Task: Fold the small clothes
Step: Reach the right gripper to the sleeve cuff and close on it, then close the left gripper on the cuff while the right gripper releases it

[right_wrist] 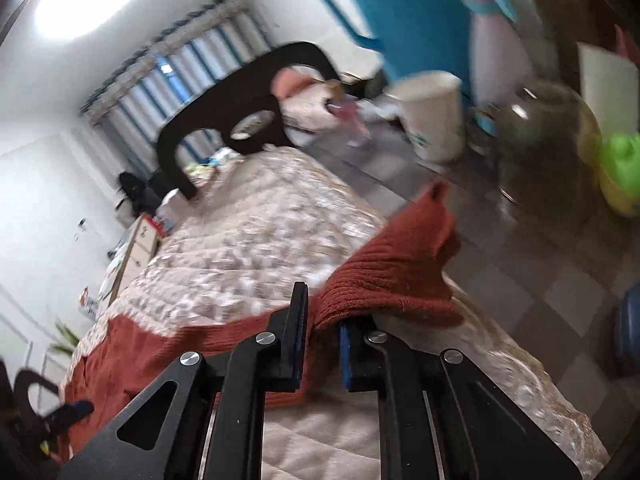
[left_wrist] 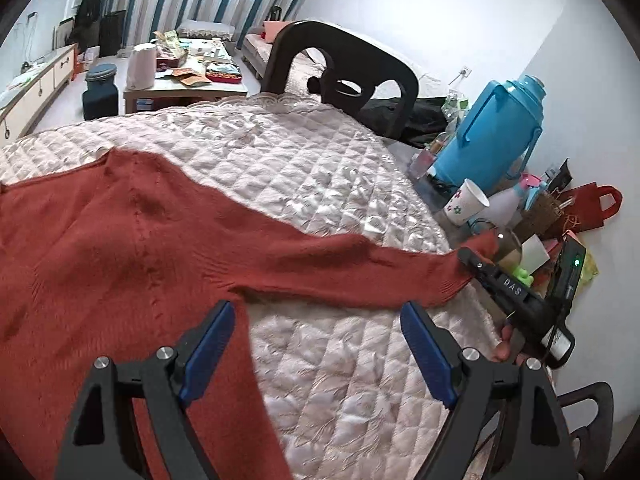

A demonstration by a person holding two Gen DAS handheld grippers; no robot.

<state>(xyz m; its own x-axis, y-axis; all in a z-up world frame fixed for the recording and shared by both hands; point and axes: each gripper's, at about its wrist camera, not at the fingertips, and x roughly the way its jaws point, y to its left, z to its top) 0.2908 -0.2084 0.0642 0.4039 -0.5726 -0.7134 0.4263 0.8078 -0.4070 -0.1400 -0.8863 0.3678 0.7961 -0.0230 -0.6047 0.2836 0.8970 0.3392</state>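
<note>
A rust-red knit sweater [left_wrist: 120,240] lies spread on the quilted pink cover [left_wrist: 280,152], its sleeve stretched out to the right. My left gripper [left_wrist: 316,328] is open and empty, hovering over the sweater's side hem near the armpit. My right gripper [right_wrist: 322,328] is shut on the sleeve cuff [right_wrist: 392,268] and holds it at the cover's right edge. It also shows in the left wrist view [left_wrist: 474,258], gripping the sleeve end. The right wrist view is blurred.
A blue thermos jug [left_wrist: 488,132], a paper cup [left_wrist: 466,202], a glass jar [right_wrist: 544,140] and red bags [left_wrist: 588,208] crowd the right side of the table. A dark chair back [left_wrist: 340,60] stands behind. A low table [left_wrist: 188,80] with clutter is farther back.
</note>
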